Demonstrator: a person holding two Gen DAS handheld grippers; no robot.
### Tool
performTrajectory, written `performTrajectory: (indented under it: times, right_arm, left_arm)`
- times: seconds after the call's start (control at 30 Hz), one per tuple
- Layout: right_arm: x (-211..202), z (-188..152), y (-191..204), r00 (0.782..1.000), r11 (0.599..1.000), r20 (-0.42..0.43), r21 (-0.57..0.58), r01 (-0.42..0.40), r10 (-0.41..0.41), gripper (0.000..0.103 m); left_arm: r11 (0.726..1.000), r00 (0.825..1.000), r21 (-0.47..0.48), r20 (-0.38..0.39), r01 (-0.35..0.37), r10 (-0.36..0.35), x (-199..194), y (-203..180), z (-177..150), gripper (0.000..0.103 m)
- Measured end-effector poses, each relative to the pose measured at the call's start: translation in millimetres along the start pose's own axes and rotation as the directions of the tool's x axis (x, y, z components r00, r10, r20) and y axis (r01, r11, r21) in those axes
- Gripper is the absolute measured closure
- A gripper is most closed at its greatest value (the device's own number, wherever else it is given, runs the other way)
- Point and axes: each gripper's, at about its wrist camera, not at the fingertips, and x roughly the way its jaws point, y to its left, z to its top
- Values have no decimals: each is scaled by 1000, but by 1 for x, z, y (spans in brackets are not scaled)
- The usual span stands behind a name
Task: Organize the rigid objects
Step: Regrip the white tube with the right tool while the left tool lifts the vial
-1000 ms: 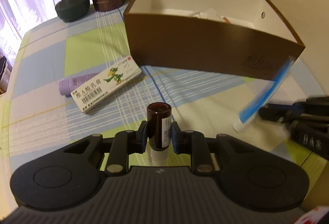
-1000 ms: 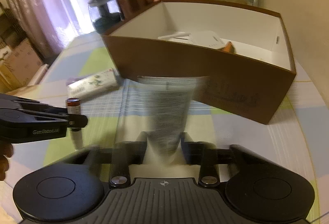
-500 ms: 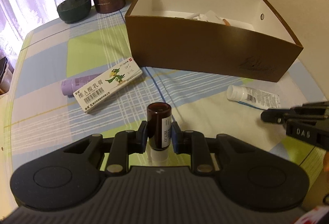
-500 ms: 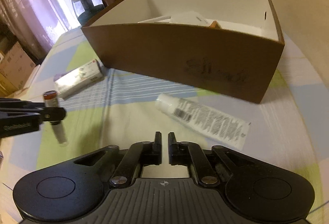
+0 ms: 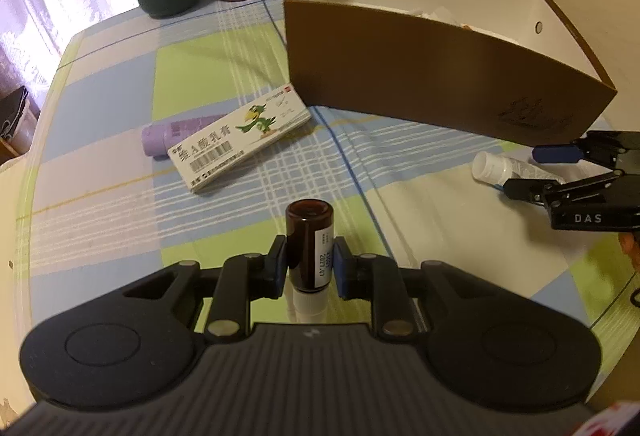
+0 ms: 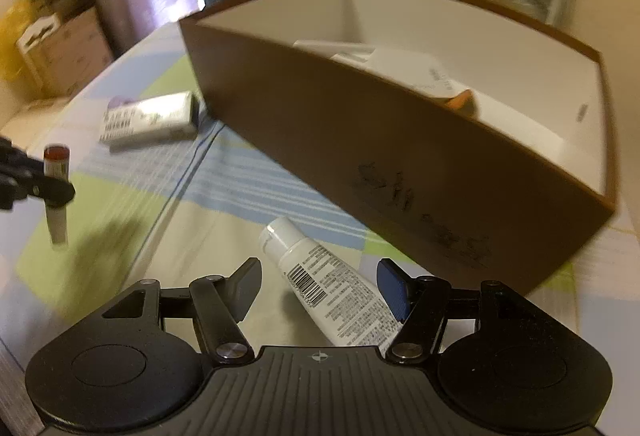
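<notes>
Left gripper (image 5: 309,268) pinches the brown vial (image 5: 309,248), angled down at lower centre.
Right gripper (image 6: 318,286), tilted down, jaws opening astride the white tube (image 6: 328,288), lower centre, pads clear.

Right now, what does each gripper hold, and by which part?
Left gripper: brown vial, by its labelled body. Right gripper, opening: nothing; white tube lies between.

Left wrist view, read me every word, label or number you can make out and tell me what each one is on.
"DAS": right gripper body.
"维A酸乳膏": parrot carton; its smaller print and barcode digits are too small.
Brown vial label, held in the left gripper: digits, too blurred.
Brown box front: embossed script, unreadable.
White tube: print too small.
</notes>
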Motion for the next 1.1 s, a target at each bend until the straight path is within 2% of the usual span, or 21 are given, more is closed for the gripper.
performTrajectory:
  times: [0.17, 0.23, 0.37, 0.5, 0.7, 0.77, 0.97, 1.1]
  right_arm:
    - [11, -1, 3, 999, 999, -40, -51, 10, -12, 42]
    - [11, -1, 9, 999, 999, -46, -45, -9, 7, 43]
    - [11, -4, 31, 997, 998, -63, -53, -35, 32, 52]
    - [12, -7, 56, 995, 996, -69, -60, -71, 67, 55]
    - [25, -8, 86, 995, 981, -81, -181, -68, 54, 55]
    - [27, -7, 88, 995, 979, -78, -186, -78, 65, 55]
    - [33, 0, 93, 996, 982, -73, -178, -71, 58, 73]
    - [32, 1, 94, 996, 987, -72, -148, -67, 57, 74]
  left_arm:
    - [1000, 1000, -21, -22, -6, 5, 4, 5, -3, 84]
    - [999, 1000, -31, -30, -5, 4, 7, 6, -5, 84]
    - [999, 999, -41, -41, -1, -1, 11, 6, -5, 84]
    - [999, 999, -38, -45, 3, -5, 14, 4, -4, 84]
    - [999, 999, -37, -51, 8, -10, 16, 3, -4, 84]
    - [999, 999, -40, -52, 9, -11, 16, 5, -4, 84]
    - [999, 998, -51, -58, 5, -8, 17, 8, -7, 84]
    - [998, 998, -59, -59, 6, -9, 17, 11, -7, 84]
